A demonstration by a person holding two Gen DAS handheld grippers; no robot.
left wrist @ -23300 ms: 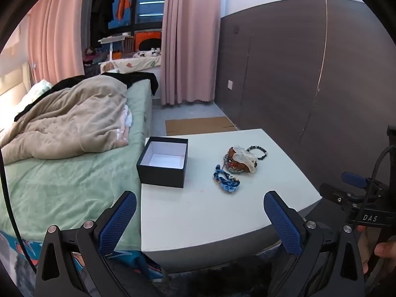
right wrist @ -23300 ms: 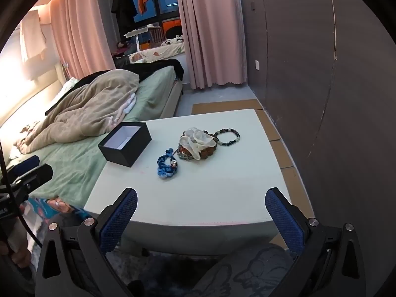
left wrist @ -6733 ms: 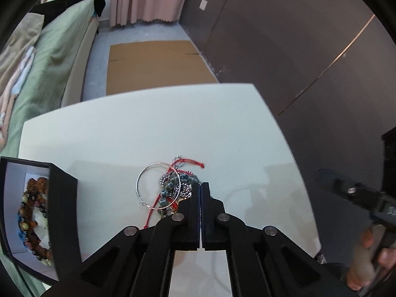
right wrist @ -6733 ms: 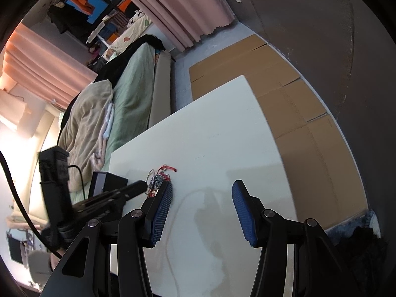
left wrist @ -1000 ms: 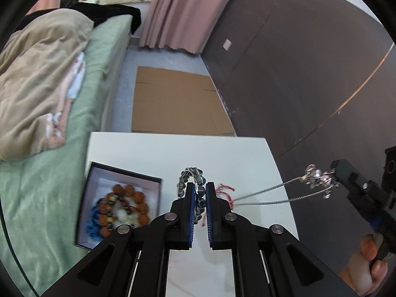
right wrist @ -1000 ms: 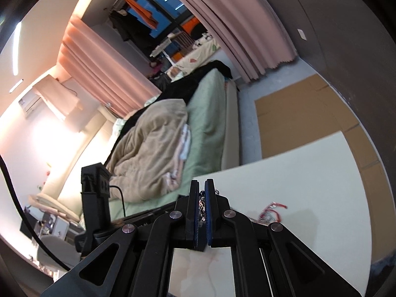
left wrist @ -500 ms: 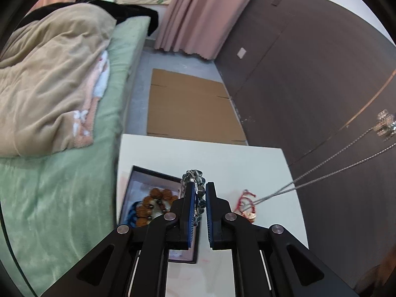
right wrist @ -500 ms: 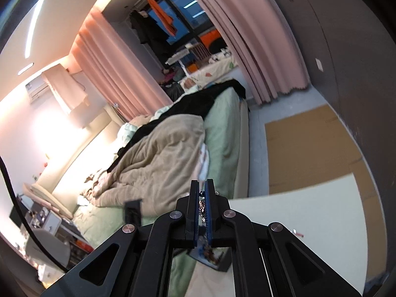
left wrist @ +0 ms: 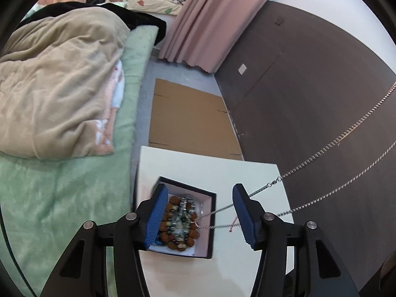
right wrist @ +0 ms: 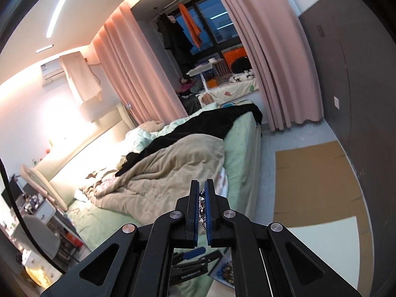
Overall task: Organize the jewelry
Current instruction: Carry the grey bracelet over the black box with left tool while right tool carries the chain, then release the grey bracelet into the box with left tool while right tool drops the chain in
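In the left wrist view my left gripper (left wrist: pixel 198 214) is open above the black jewelry box (left wrist: pixel 210 225) on the white table (left wrist: pixel 210 173). The box holds brown bead bracelets (left wrist: pixel 173 203) with a grey bead bracelet (left wrist: pixel 182 219) lying on top. A silver chain necklace (left wrist: pixel 334 143) runs taut from the box up to the right edge. A red cord (left wrist: pixel 232 225) lies beside the box. In the right wrist view my right gripper (right wrist: pixel 203 198) is shut on the necklace's end (right wrist: pixel 202 210), held high over the room; the left gripper (right wrist: pixel 191 264) and box (right wrist: pixel 226 273) show below.
A green bed with a beige duvet (left wrist: pixel 57 84) lies left of the table. Flattened cardboard (left wrist: pixel 190 113) covers the floor beyond it. A dark panelled wall (left wrist: pixel 309 86) runs along the right, pink curtains (left wrist: pixel 195 19) at the back.
My left gripper has opened and let the grey bead bracelet drop into the box. The right gripper has risen further, pulling the chain taut.
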